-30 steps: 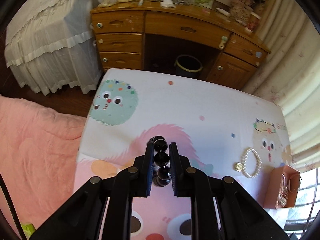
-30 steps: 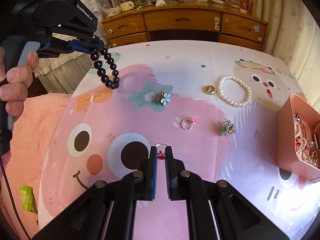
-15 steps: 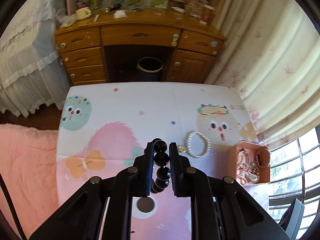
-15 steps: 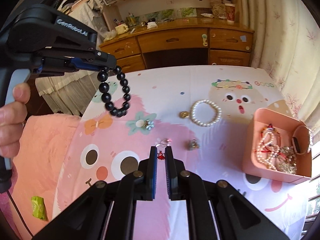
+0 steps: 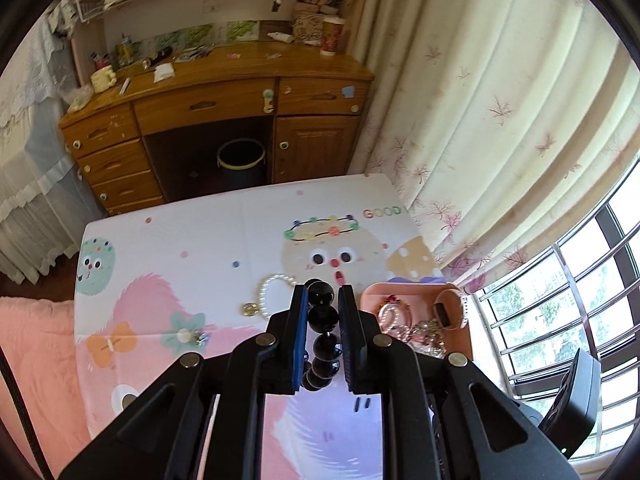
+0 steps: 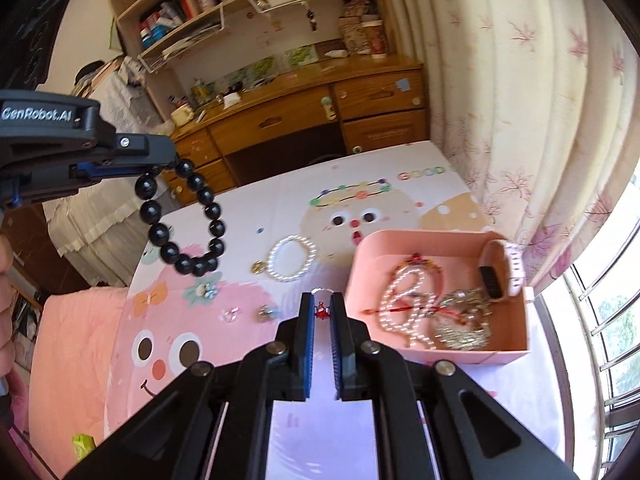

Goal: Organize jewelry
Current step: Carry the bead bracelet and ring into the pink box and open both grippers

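Note:
My left gripper (image 5: 323, 300) is shut on a black bead bracelet (image 5: 322, 322), which hangs from it high above the table in the right wrist view (image 6: 182, 220). My right gripper (image 6: 321, 308) is shut on a small ring with a red charm (image 6: 321, 310), held just left of the pink box (image 6: 504, 354). The pink box (image 5: 374, 294) holds several bracelets, chains and a watch. On the cartoon mat lie a pearl bracelet (image 6: 291, 258), a gold coin charm (image 6: 258, 267), a flower piece (image 6: 206, 290), a ring (image 6: 231, 314) and a small brooch (image 6: 266, 312).
A wooden desk (image 5: 208, 104) with drawers stands beyond the table, a dark bin (image 5: 241, 164) under it. Curtains (image 5: 500, 120) and a barred window (image 5: 580, 300) are on the right. A pink blanket (image 5: 32, 360) lies to the left.
Both grippers have moved right toward the pink box, carrying their pieces. The box now sits close on the right in both views.

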Demonstrator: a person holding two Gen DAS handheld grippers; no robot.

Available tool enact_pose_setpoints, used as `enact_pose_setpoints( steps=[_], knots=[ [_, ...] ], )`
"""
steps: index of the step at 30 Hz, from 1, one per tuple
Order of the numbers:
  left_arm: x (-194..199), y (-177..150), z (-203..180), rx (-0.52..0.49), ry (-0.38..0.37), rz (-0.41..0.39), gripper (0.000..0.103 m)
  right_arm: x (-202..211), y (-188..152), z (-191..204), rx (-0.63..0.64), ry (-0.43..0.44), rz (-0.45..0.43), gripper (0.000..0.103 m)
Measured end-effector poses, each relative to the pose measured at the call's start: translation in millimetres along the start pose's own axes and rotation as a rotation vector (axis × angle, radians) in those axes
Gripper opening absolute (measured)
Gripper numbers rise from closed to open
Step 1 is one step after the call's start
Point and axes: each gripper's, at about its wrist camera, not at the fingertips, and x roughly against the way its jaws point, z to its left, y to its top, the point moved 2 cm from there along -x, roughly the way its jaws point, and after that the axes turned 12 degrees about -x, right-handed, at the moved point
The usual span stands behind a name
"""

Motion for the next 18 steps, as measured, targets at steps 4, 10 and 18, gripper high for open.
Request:
enact_pose_setpoints(
  steps=[4, 10, 18],
  knots=[
    [-1, 11, -34, -0.012, -0.003, -0.007, 0.013, 15, 15, -27, -0.011, -0.007, -0.021, 0.007],
    [-6, 24, -78, -0.031, -0.009, -0.017, 0.013, 28, 33, -65, -0.026, -0.005, -0.022, 0.007],
    [-28, 31, -114, -0.016, -0.005, 0.014, 0.013, 28, 51, -102, -0.030, 0.005, 0.005, 0.007]
  ],
)
